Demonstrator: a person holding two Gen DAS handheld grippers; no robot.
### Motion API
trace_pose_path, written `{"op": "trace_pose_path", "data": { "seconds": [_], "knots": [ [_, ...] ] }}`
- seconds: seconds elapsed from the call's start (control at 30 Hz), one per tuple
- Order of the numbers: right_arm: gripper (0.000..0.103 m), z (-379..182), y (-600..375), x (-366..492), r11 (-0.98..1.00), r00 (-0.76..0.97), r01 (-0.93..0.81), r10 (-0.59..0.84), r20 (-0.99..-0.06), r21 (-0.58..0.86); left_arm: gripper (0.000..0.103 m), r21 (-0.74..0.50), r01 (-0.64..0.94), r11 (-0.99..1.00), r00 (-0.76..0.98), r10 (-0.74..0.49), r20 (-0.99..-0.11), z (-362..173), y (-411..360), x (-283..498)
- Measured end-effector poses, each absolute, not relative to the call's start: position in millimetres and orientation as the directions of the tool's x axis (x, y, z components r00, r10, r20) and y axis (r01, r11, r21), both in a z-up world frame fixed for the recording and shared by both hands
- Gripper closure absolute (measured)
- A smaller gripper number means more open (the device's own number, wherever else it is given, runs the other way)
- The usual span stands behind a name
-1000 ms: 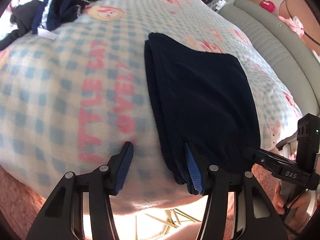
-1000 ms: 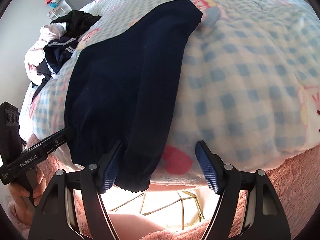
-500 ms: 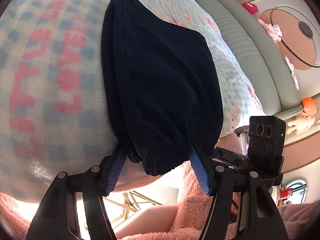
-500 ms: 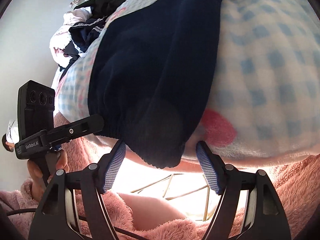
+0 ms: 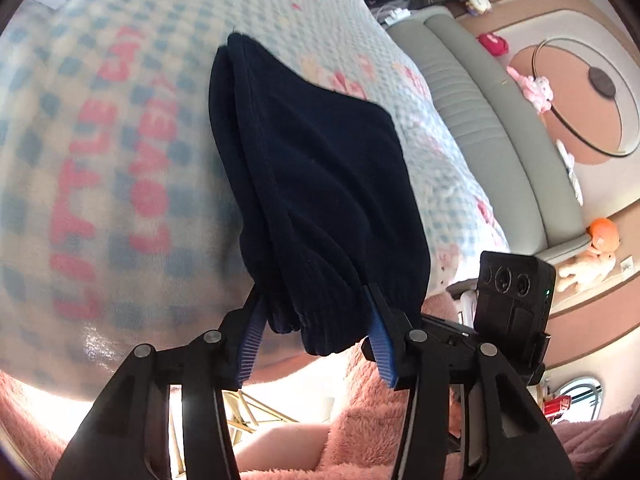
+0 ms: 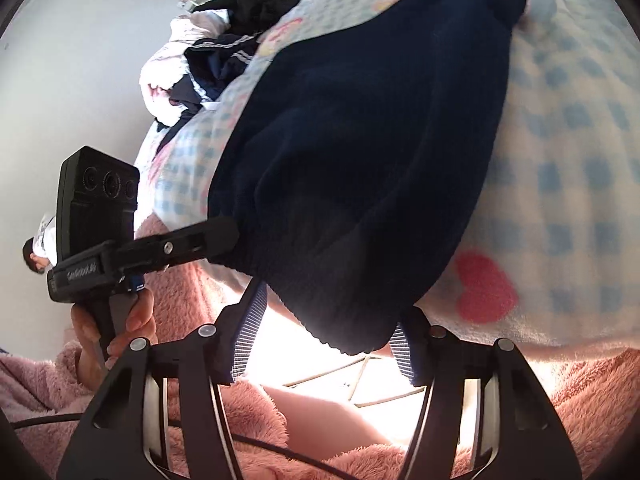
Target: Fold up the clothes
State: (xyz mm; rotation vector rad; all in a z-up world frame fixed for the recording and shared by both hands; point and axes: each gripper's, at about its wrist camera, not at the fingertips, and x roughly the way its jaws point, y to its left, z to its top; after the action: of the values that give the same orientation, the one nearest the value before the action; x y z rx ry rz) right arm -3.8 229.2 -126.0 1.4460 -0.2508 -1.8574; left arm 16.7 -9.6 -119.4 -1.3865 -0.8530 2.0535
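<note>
Garment: navy trousers [image 5: 320, 184], already doubled lengthwise, lie on the checked blanket [image 5: 120, 160] running from 6 o'clock up toward 12 o'clock in the left wrist view; the ribbed cuff end hangs just past the near edge of the bed.

Left gripper: left gripper [image 5: 312, 332] straddles one cuff corner, blue pads touching the ribbing on both sides; the jaws look closed onto the cloth, though how firm the pinch is I cannot tell, since the fabric hides the contact.

Right gripper: right gripper [image 6: 324, 340] brackets the other cuff corner at 6 o'clock of its own view, pads pressed against the hem in much the same way.

Step in hand, as I judge it: taking both cuff corners to carry them toward the waistband at 12 o'clock.

Other clothes: a dark pile [image 6: 224, 48] waits at 10 o'clock in the right view, well apart.

Risk: a shallow bite catching only the top layers, so the lower leg slips out and the fold opens.

Risk: uneven lift between the two hands, skewing the edges.

Risk: dragging the fleece blanket along if a pad has nipped it.
</note>
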Motion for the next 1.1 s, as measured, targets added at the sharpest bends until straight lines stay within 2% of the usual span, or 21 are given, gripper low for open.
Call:
{"op": "trace_pose_path", "data": {
  "seconds": [0.17,0.23,0.33,0.47,0.57,0.67,0.7,0.8,0.83,0.97,1.1],
  "knots": [
    [0.044,-102.5,226.8,-7.3,-0.669,-0.096,0.469,-0.688,-0.719,0.577,0.054,-0.767,-0.09,-0.635,-0.386,0.732,-0.561,-93.0,-12.7,6.2],
    [0.044,-90.6,217.4,-16.0,-0.656,-0.105,0.472,-0.705,-0.702,0.589,0.046,-0.778,-0.098,-0.621,-0.399,0.74,-0.541,-83.3,-13.9,1.3],
    [0.043,-81.6,202.2,-30.8,-0.649,-0.124,0.477,-0.717,-0.686,0.593,0.042,-0.783,-0.101,-0.614,-0.389,0.748,-0.537,-83.6,-9.4,-9.8],
    [0.043,-82.7,200.8,-31.5,-0.652,-0.113,0.485,-0.707,-0.698,0.582,0.042,-0.74,-0.033,-0.672,-0.383,0.692,-0.611,-95.6,-23.6,-3.7],
    [0.043,-99.3,201.1,-30.2,-0.675,-0.076,0.444,-0.684,-0.726,0.589,0.044,-0.577,0.011,-0.816,-0.46,0.509,-0.728,-77.2,-44.6,31.5],
    [0.042,-114.2,202.6,-29.5,-0.687,-0.057,0.409,-0.676,-0.735,0.6,0.05,-0.504,-0.047,-0.863,-0.556,0.442,-0.704,-49.0,-52.9,35.7],
    [0.041,-118.3,203.1,-30.0,-0.688,-0.053,0.401,-0.676,-0.735,0.604,0.05,-0.527,-0.095,-0.845,-0.551,0.485,-0.679,-47.2,-51.3,29.8],
    [0.036,-135.6,196.8,-32.9,-0.686,-0.023,0.397,-0.671,-0.741,0.609,0.052,-0.539,-0.167,-0.825,-0.483,0.545,-0.685,-59.0,-29.6,4.6],
    [0.035,-143.5,188.6,-34.3,-0.688,-0.009,0.402,-0.663,-0.749,0.604,0.056,-0.53,-0.184,-0.828,-0.452,0.55,-0.702,-66.8,-17.6,-0.8],
    [0.034,-151.8,165.0,-29.8,-0.724,-0.04,0.463,-0.593,-0.804,0.511,0.056,-0.478,-0.234,-0.847,-0.411,0.532,-0.74,-87.0,21.4,-3.9],
    [0.034,-138.8,162.9,-27.9,-0.69,-0.075,0.513,-0.628,-0.774,0.511,0.055,-0.464,-0.193,-0.865,-0.411,0.5,-0.762,-90.9,18.5,-8.7]
  ]
}}
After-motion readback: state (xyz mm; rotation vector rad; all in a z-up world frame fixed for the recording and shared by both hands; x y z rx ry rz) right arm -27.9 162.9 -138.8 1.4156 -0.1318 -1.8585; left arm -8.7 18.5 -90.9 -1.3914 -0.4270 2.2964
